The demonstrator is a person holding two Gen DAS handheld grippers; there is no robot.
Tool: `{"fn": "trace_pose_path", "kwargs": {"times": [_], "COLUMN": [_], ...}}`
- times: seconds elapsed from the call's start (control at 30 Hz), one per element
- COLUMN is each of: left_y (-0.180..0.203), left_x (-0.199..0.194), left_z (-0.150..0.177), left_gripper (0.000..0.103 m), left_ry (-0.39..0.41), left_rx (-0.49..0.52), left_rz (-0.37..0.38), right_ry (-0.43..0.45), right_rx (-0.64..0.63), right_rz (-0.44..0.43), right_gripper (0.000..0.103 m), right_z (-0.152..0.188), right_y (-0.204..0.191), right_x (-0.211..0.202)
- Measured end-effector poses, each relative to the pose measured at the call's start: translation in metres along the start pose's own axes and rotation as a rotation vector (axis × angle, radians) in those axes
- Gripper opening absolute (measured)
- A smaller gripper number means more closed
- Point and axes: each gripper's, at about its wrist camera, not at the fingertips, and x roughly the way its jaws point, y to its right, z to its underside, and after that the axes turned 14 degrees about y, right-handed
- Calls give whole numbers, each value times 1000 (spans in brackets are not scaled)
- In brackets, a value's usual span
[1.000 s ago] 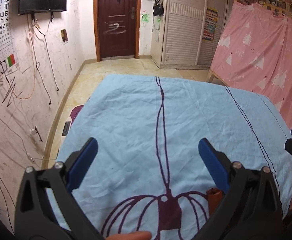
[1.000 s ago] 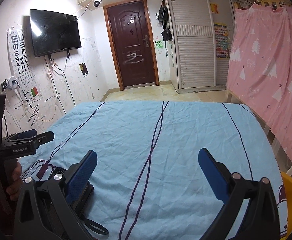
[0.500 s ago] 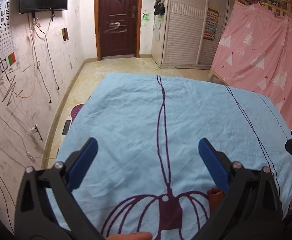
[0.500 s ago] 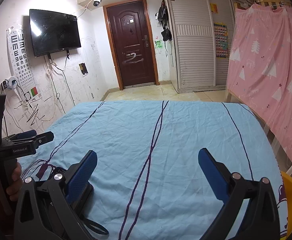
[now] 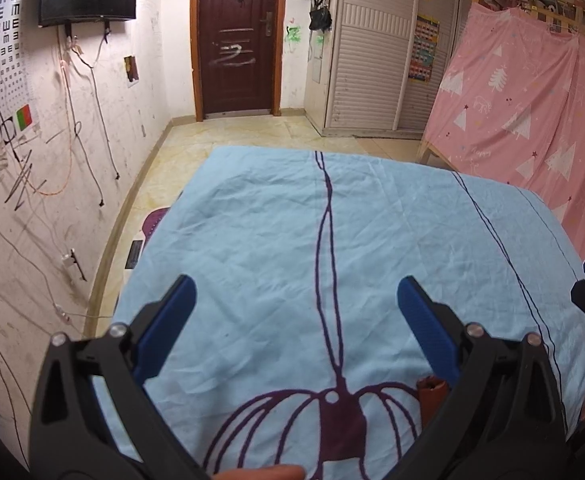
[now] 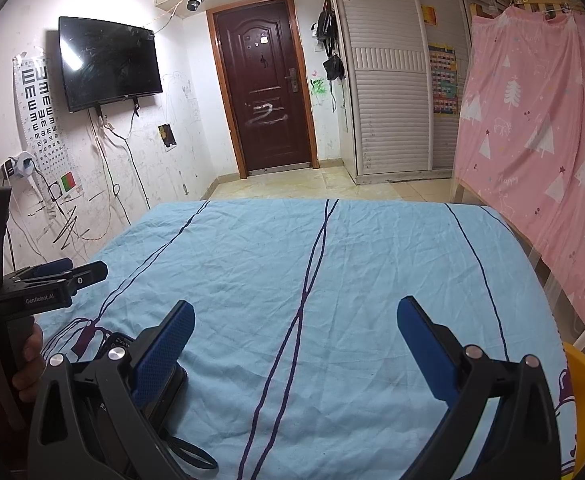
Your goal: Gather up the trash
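Both my left hand-held gripper (image 5: 294, 304) and right hand-held gripper (image 6: 294, 326) hang spread apart, empty, over the blue bedsheet (image 6: 332, 264), bare to its far edge; no trash visible.

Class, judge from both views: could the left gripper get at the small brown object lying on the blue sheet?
Probably yes: the left gripper is open, and the brown object lies uncovered just under its right finger on the sheet.

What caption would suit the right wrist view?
Open right gripper above the blue bedsheet, no trash visible.
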Motion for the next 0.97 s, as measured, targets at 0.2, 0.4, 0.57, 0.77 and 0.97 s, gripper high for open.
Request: {"fn": "trace_pose_path", "kwargs": {"times": [0.2,0.4,0.57,0.77,0.97], "left_y": [0,0,2,6,4], "left_x": [1,0,-1,-2,-2], "left_z": [0,1,3,4,4], "left_gripper": [97,97,97,97,97], "left_ry": [-2,-1,11,7,-1], "left_rx": [-1,1,12,22,14], "left_rz": [0,-4,-9,-10,-13], "right_ry": [-2,-2,-2,-1,-3], "right_rx": [0,-1,1,1,2], "right_rz": [1,1,1,2,2], "right_gripper": [94,94,94,94,94], "right_z": [0,0,0,0,0], "right_y": [0,-1,-1,-1,-1], "right_x": [0,0,0,0,0]}}
